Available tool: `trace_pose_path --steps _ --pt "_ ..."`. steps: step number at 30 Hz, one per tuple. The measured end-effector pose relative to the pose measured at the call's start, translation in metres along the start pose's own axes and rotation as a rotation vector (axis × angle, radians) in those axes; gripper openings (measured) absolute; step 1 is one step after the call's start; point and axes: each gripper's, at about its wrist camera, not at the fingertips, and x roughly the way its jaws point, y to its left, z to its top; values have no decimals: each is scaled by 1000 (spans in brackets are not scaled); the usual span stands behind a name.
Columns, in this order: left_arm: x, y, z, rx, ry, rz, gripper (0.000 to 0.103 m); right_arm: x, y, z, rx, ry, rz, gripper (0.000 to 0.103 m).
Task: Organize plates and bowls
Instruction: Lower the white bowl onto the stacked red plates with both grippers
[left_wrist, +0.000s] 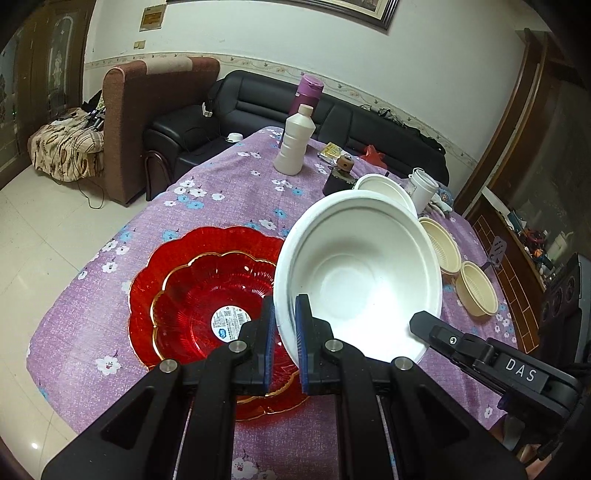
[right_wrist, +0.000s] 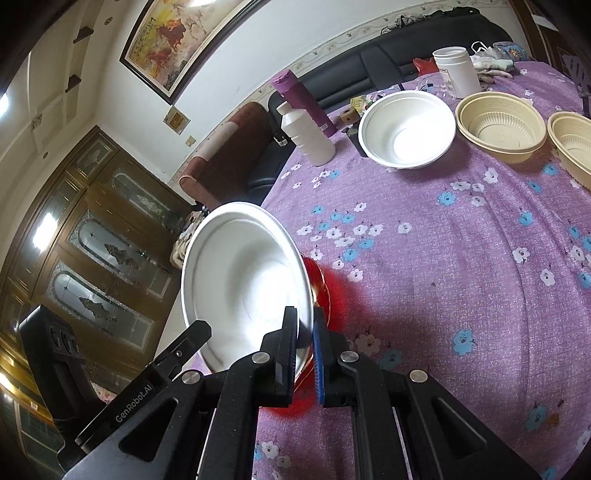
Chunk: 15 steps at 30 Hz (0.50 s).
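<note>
White bowl: held tilted above the table, rim pinched on two sides. Left tongs: closed on the bowl's near rim, one pad inside and one outside. Right tongs: likewise clamped on the rim, at the bowl's other side.

Red plates: two, scalloped, the smaller nested in the larger, lying flat just below and left of the left tongs, partly under the bowl.

Second white bowl: upright, well beyond the right tongs.

Cream bowls: two, side by side, right of the second white bowl.

White bottle: far beyond the left tongs.
</note>
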Motion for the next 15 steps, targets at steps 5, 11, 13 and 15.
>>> trace_pose_path --steps 5,11,13,15 --pt "1 -1 0 8 1 10 9 1 -1 0 3 4 0 7" --pt "2 0 0 11 3 24 9 4 0 0 4 13 2 7" --pt "3 0 0 13 4 29 9 6 1 -1 4 17 2 7" --pt "3 1 0 11 4 33 9 7 1 -1 3 20 2 7"
